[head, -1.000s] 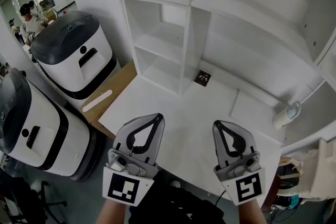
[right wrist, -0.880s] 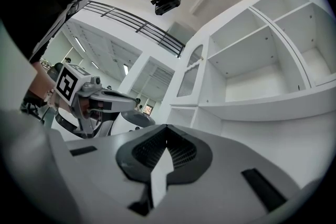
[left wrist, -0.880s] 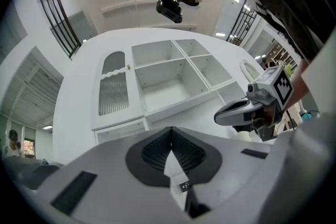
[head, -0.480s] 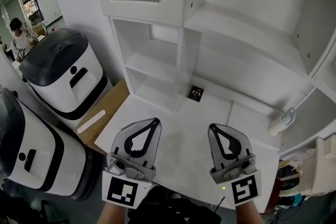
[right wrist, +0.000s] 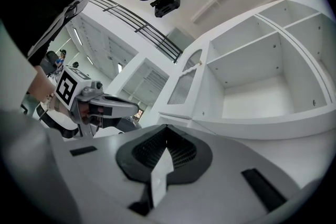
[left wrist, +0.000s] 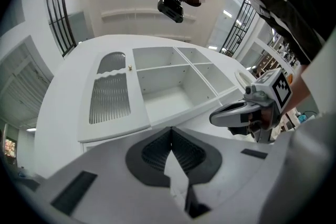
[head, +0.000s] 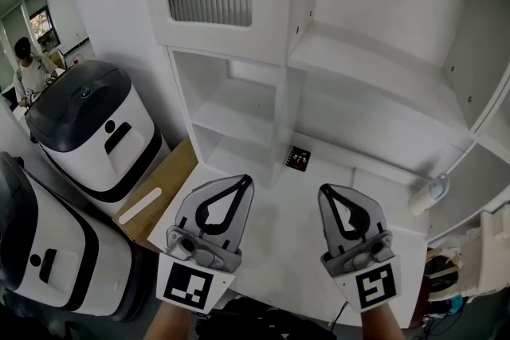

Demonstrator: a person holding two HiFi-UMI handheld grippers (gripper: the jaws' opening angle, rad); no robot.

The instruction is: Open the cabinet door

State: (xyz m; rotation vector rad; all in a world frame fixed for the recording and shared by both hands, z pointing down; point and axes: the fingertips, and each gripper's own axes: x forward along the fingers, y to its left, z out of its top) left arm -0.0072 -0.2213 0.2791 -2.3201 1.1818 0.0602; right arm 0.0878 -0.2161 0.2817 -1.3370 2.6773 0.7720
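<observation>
Gold knob (left wrist: 129, 67), gripper views only

The left gripper (head: 241, 184) and the right gripper (head: 327, 192) sit side by side, a little apart, in the lower middle of the head view, both pointing up the frame. Each has its jaws pressed together with nothing between them. The left hand (head: 170, 319) and right hand (head: 381, 322) enter from the bottom edge.
</observation>
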